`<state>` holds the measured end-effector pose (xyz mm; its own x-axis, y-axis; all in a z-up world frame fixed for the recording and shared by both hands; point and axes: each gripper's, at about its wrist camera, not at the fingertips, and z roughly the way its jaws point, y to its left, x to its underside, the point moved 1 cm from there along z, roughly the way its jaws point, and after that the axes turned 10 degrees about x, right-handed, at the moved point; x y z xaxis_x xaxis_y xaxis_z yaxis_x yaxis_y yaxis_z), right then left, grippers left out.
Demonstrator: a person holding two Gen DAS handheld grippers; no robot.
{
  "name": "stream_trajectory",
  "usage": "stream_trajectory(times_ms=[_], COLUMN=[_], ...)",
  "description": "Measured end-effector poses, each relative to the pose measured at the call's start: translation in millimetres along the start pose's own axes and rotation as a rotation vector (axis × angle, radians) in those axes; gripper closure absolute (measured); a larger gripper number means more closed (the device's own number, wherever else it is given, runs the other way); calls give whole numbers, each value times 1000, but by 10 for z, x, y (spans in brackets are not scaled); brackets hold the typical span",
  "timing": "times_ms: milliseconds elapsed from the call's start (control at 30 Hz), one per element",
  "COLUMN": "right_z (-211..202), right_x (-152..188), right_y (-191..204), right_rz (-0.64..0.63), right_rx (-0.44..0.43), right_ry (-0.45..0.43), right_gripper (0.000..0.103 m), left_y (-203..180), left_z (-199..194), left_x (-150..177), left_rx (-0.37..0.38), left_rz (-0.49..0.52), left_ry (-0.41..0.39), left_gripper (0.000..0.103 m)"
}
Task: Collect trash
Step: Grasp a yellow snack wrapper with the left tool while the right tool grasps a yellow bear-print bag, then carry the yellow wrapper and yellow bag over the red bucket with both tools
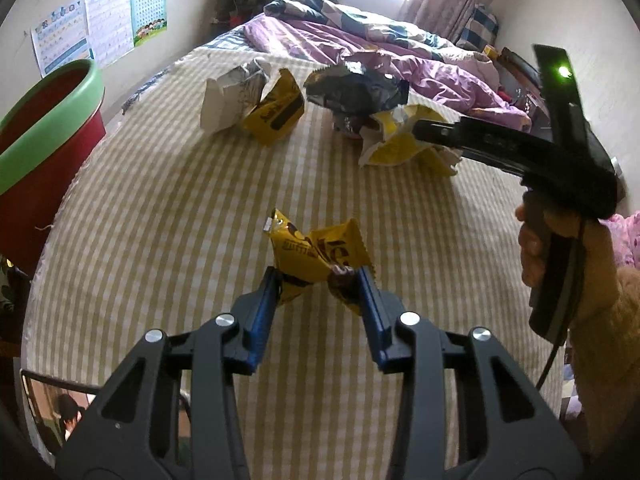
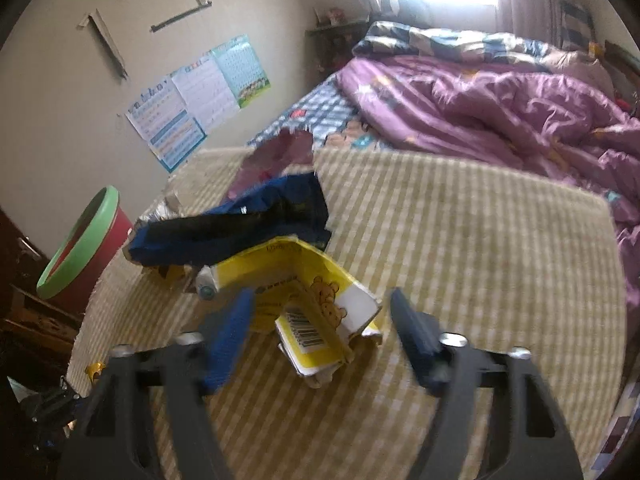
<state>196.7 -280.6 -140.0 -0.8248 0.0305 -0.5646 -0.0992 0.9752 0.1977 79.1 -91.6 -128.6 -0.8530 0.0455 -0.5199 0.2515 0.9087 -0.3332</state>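
Left of the bed: red bin with green rim [image 1: 48, 128], off the bed's left edge, well apart from both grippers.

Left gripper [image 1: 318, 280]: clamped on a yellow snack wrapper [image 1: 316, 254], pinched at its lower end. Can't tell if the wrapper is lifted clear of the checked bedsheet [image 1: 160, 200] or touching it. Judging by that, the pick is done and transport is next: swing left to the bin, release over the opening.

Far half of the sheet: white-and-yellow torn packet [image 1: 248, 104], then a dark crumpled bag [image 1: 356, 88].

Right gripper [image 2: 320, 308]: jaws spread wide, straddling a yellow flattened carton [image 2: 316, 312] printed with a bear and barcode, just in front of the dark bag. Fingers apart from it, nothing gripped. Next: push forward, close on the carton's raised fold, not the bag behind.
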Motion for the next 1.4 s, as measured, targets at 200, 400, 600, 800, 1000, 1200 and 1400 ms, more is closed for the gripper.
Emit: stream_trajectory(times_ms=[200, 400, 600, 800, 1000, 1200, 1400], right_z=[-180, -483, -859, -1148, -1347, -1439, -1533], right_x=[156, 427, 732, 930, 990, 1073, 1176], right_y=[-44, -136, -248, -154, 175, 373, 394], right_rz=[45, 86, 154, 204, 178, 143, 123], right_rx=[-15, 20, 91, 137, 141, 142, 127], right_ry=[17, 11, -19, -55, -97, -106, -126], right_gripper=[60, 60, 60, 60, 60, 60, 59], left_y=[14, 9, -3, 34, 99, 173, 140], left_z=[21, 51, -12, -308, -671, -967, -1060], left_x=[11, -19, -22, -37, -31, 60, 164], left_rx=[-8, 18, 67, 112, 118, 120, 91], left_rz=[0, -7, 5, 16, 23, 2, -14], left_ry=[-2, 4, -2, -72, -148, -198, -208], left_gripper=[59, 53, 53, 61, 61, 61, 61])
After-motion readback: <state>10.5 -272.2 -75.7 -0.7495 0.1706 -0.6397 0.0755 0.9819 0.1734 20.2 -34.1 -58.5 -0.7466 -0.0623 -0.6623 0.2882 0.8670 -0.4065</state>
